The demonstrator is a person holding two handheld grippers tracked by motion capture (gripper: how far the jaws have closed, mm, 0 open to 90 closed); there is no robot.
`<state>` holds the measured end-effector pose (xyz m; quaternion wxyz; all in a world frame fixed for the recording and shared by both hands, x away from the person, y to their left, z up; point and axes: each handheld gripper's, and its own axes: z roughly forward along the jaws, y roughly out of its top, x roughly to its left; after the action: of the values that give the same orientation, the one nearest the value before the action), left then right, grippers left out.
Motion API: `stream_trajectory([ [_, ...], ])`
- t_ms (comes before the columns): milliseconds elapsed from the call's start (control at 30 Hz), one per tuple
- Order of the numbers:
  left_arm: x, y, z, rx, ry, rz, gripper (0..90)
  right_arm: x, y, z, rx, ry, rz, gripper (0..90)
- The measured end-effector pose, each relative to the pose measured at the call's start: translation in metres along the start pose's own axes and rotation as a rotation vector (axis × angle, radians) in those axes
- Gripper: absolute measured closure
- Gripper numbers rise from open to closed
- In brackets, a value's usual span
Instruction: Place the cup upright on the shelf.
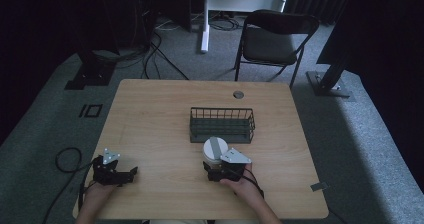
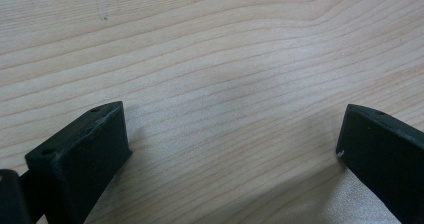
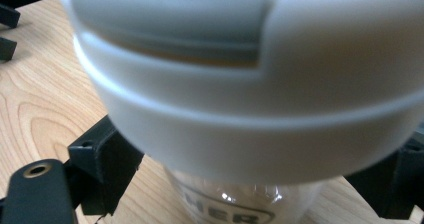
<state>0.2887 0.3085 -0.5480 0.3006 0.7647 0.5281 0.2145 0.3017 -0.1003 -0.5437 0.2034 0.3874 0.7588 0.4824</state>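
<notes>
Holding a white-lidded clear jar (image 1: pixel 215 151) upright on the counter (image 1: pixel 150 119), just before the wire basket (image 1: pixel 222 124), our right hand-held gripper (image 1: pixel 218 170) clamps its body; our left hand-held gripper (image 1: pixel 131 173) rests spread apart.

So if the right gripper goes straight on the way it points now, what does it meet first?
Beyond the white-lidded jar its fingers sit around, probably the dark wire basket. In the high view the right gripper points away from the person, toward it, though depth there is unclear.
</notes>
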Motion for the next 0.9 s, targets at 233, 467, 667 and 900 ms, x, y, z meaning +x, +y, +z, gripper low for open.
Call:
stream_trajectory([
  [233,0.0,0.0,0.0,0.0,0.0,0.0,0.5,0.006,0.002,0.005,-0.016,-0.019,-0.003,13.6],
  [467,0.0,0.0,0.0,0.0,0.0,0.001,0.5,0.012,0.003,0.004,0.002,-0.004,-0.062,18.2],
  [667,0.0,0.0,0.0,0.001,0.0,0.002,0.5,0.015,0.005,0.002,0.015,0.022,-0.082,18.3],
  [900,0.0,0.0,0.0,0.002,0.001,0.001,0.5,0.013,0.013,-0.005,0.021,0.035,-0.06,18.4],
])
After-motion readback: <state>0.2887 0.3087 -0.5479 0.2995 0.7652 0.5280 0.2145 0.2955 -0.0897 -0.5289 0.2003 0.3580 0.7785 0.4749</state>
